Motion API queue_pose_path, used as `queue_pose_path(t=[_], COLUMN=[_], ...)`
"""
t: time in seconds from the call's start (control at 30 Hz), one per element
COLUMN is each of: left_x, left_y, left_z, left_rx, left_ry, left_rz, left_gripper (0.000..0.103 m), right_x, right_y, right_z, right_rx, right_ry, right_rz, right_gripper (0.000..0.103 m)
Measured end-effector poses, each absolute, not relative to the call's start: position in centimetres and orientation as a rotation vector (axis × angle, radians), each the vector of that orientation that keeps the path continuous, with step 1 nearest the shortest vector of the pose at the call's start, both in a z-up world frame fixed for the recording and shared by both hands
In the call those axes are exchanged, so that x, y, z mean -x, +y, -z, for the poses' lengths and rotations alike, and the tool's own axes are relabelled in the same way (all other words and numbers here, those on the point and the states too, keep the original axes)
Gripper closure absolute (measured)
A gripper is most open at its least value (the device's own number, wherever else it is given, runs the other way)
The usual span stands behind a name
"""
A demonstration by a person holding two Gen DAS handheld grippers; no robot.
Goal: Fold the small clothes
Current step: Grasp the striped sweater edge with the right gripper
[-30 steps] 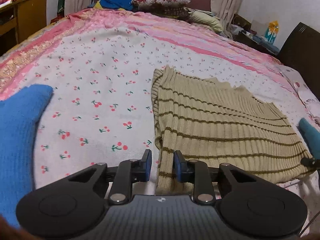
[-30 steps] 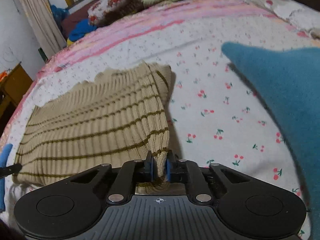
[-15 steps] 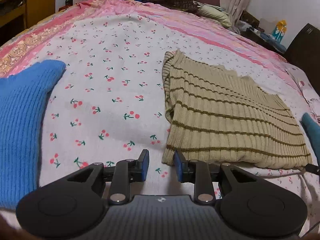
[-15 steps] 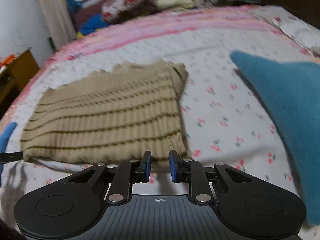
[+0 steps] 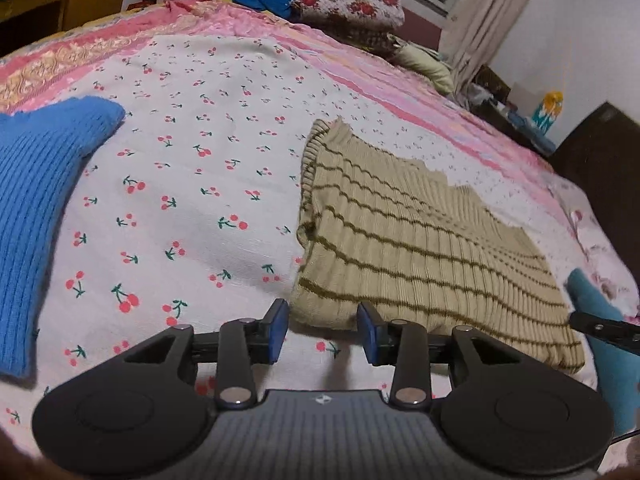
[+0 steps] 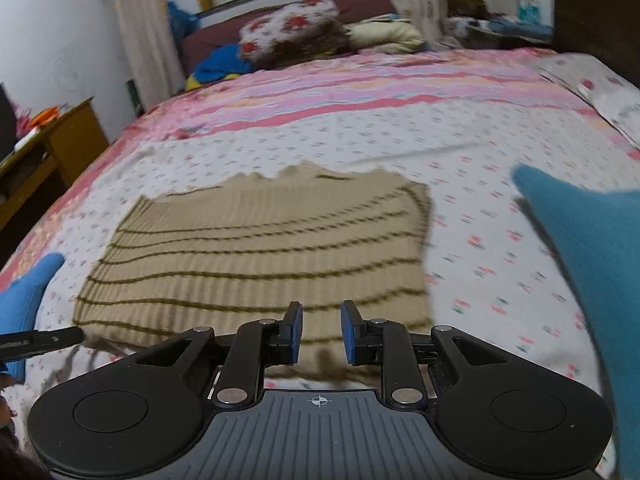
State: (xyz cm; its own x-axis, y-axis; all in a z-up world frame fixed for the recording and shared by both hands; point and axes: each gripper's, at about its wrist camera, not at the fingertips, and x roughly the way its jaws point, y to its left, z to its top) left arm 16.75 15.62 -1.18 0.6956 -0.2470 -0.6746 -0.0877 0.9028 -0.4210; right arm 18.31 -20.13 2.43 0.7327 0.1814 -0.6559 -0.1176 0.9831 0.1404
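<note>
Landmark: the folded beige striped knit [image 5: 420, 248] lies flat on the bed [image 5: 224, 184], on the cherry-print sheet; every place below is given from it.
Blue knit: a bright blue ribbed garment [image 5: 36, 208] lies on the bed well to the left of the beige knit, apart from it.
Left hand-held gripper: your left hand-held gripper [image 5: 322, 334] hovers just off the beige knit's near left corner. Its jaws are apart and opening, with only bare sheet and the corner's edge showing between them; the pads touch nothing. A second ago the corner sat right at the jaws, which stood narrower; you have since drawn back off the cloth.
Right hand-held gripper: your right hand-held gripper [image 6: 320, 332] hangs over the beige knit's near edge, towards its right end. Its jaws are apart and opening, the cloth visible below the gap, not pinched. A second ago they were clamped on that right edge; you have let go and pulled back, and the view is blurred.
Teal cloth: a teal garment [image 6: 592, 264] lies to the right of the beige knit, apart from it.
Far end: pillows [image 6: 292, 28] are heaped at the bed's head, well beyond the beige knit.
</note>
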Motion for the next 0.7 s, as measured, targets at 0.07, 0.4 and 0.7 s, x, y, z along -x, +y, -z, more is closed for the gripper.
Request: queue_pose_path(t=[0.07,0.4,0.7], left_x=[-16.7,-16.7,-16.8], left_y=[16.4,16.4,17.5], left_z=[1.1,2.9,3.3], left_rx=[0.487,0.525,0.579], left_ry=[0.785,0.795,0.782], left_rz=[0.087,0.111,0.142], left_gripper=[0.059,0.053,0.052], right_x=[-19.4,-25.6,-31.6], right_y=[-18.5,-8.3,0.5], right_z=[-2.4,-2.9,-2.0], right_rx=[-0.077,-0.008,0.040], right_ry=[0.740,0.795,0.877], right_rz=[-0.197,-0.391,-0.424], right_gripper=[0.078,0.070,0.060])
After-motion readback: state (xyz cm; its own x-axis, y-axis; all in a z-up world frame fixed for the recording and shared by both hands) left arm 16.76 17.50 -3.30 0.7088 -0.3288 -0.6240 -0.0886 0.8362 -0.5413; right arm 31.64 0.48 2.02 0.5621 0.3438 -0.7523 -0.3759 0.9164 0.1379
